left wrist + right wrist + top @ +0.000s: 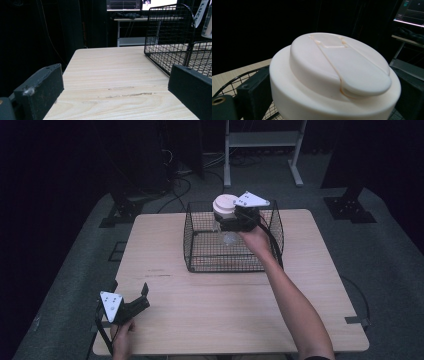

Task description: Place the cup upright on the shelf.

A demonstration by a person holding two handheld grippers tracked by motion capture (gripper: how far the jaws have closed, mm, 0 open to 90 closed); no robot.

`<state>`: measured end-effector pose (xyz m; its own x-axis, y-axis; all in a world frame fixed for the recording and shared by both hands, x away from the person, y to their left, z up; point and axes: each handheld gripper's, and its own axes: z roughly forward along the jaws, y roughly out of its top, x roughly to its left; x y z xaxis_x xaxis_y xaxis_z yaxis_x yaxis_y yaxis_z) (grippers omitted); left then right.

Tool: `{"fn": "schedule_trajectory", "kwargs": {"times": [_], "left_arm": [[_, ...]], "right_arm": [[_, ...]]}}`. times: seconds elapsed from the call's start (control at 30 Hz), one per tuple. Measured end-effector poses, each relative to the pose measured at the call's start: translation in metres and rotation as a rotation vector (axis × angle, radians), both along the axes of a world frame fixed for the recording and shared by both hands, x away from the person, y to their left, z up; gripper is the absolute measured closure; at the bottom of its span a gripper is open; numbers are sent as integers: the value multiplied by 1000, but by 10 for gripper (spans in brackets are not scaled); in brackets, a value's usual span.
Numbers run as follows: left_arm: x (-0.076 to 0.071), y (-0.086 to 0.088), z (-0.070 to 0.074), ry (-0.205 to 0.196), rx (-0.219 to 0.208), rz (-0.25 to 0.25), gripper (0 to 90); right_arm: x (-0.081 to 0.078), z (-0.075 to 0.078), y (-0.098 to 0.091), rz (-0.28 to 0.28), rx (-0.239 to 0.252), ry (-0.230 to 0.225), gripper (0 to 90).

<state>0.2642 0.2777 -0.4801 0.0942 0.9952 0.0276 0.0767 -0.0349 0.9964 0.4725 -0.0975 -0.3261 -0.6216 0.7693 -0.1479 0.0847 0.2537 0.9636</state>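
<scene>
Jaws on my right gripper (235,222) sit clamped against either side of a cream-white lid (334,75), one black pad at its left flank and one at its right in the right gripper view. That lid tops a clear container (229,236) which I have raised over the wire basket (200,262), its lower part hanging down inside the basket's walls in the high view. It stands upright, long axis vertical, lid up. I cannot tell whether its base touches the basket floor.

Up close the lid is smooth, matte plastic, round and stepped: a wide lower ring with a narrower raised dome on it. A long tongue-shaped flap is moulded across the dome, its rounded end toward my camera and its squared hinge end on the far side. The body under the lid looks transparent and glossy, though it is small and hard for me to read.

My basket is black wire mesh, rectangular with rounded corners, set on the pale wood-grain table (220,315) toward its far edge.

On my left gripper (131,306) the two blocky black jaws are spread wide with nothing between them but bare tabletop, which I see plainly in the left gripper view. It rests low at the table's near left corner, well apart from the basket, whose near corner stands ahead and to the right.
</scene>
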Motion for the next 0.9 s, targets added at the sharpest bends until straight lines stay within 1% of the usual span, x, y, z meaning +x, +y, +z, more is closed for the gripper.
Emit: {"fn": "schedule_trajectory", "kwargs": {"times": [0.03,0.1,0.4,0.57,0.67,0.8,0.83,0.9], "left_arm": [[0,0,0,-2,-2,0,0],[0,0,0,-1,-2,0,0],[0,0,0,-2,-4,1,0],[0,0,0,-1,-5,1,0],[0,0,0,0,-4,1,0],[0,0,0,-1,-5,2,0],[0,0,0,-2,-6,1,0],[0,0,0,-2,-6,3,0]], "right_arm": [[3,-3,1,10,4,3,43],[5,-7,2,12,6,9,42],[14,-20,6,12,-16,18,42],[20,-28,5,27,-17,59,42],[22,-32,5,32,-35,69,42],[25,-37,3,35,-32,76,42],[26,-39,2,34,-33,86,42],[28,-41,0,33,-36,92,42]]}}
